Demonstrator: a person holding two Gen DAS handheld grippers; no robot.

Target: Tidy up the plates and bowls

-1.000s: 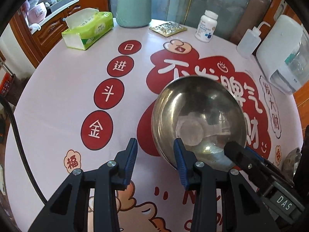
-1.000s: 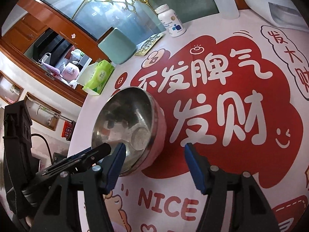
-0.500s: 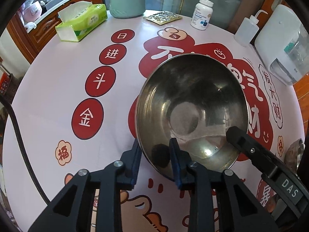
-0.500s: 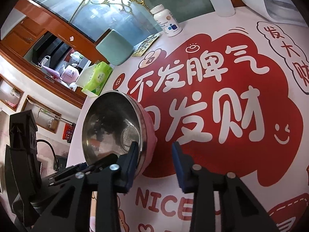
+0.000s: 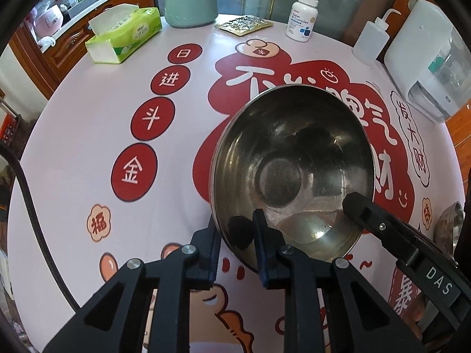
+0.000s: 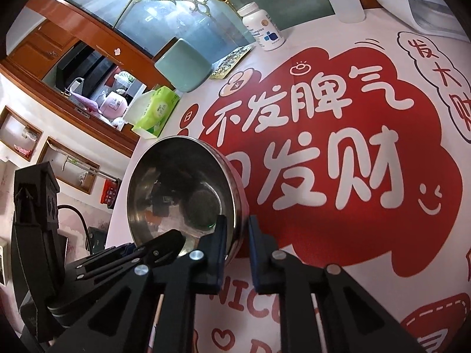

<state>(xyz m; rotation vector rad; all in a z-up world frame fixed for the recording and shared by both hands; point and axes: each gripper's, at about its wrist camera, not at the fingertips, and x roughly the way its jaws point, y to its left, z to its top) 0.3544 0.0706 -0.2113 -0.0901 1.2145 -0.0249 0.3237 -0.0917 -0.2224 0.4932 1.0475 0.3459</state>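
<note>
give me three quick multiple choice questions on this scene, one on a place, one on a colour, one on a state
1. Where is the tissue box?
A. at the table's far left edge
B. inside the bowl
C. beside the spray bottle

2. What colour is the vitamin bottle?
A. green
B. white
C. red

3. How is the steel bowl held?
A. untouched
B. by the left hand-held gripper only
C. both the left and the right hand-held gripper clamp its rim

Answers: A, it sits by the far left rim; B, white body and cap; C, each has a finger on either side of the rim.

Glossy metal bowl (image 5: 291,173), plastic tablecloth (image 5: 88,153)
</note>
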